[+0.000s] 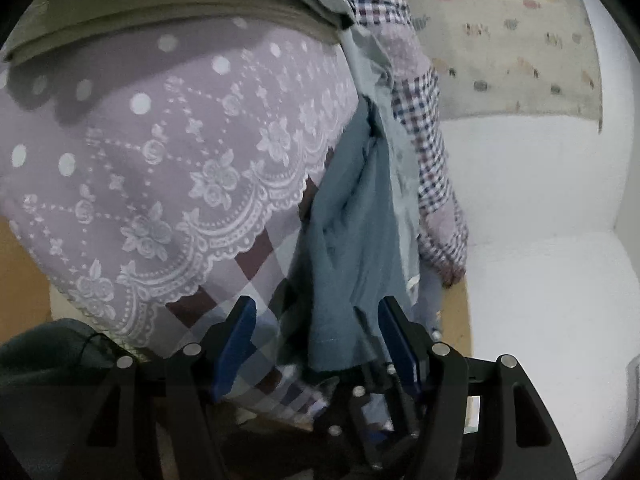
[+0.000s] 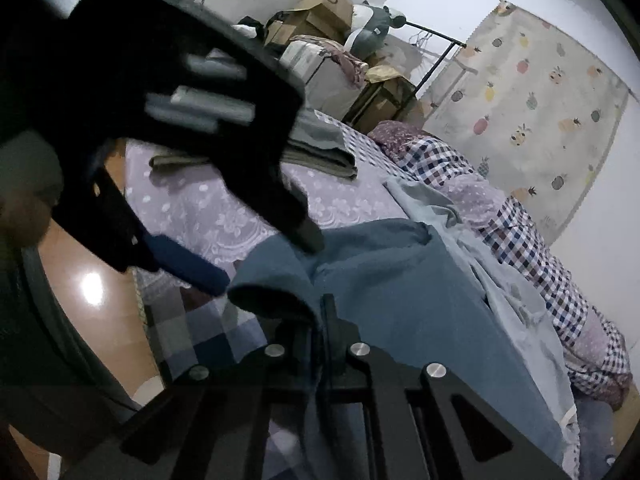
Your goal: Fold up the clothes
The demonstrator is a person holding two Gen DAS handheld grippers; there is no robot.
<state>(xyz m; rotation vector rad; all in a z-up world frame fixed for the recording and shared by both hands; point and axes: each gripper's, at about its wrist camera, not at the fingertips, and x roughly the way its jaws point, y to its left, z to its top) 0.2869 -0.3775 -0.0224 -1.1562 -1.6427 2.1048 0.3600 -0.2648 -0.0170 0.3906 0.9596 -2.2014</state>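
Pinched between our right gripper's [image 2: 320, 320] closed jaws, a rolled edge of the teal garment [image 2: 400, 288] spreads ahead over the bed, soft, matte and creased. Our left gripper [image 1: 316, 332] has its blue pads [image 1: 240, 328] apart, the same teal cloth hanging loosely between them. Left of those jaws the lilac lace-edged cover [image 1: 180, 160] ends in a scalloped border; right of them lies open white wall. Farther ahead sit an olive folded pile [image 2: 320, 156] and a checked quilt [image 2: 520, 240].
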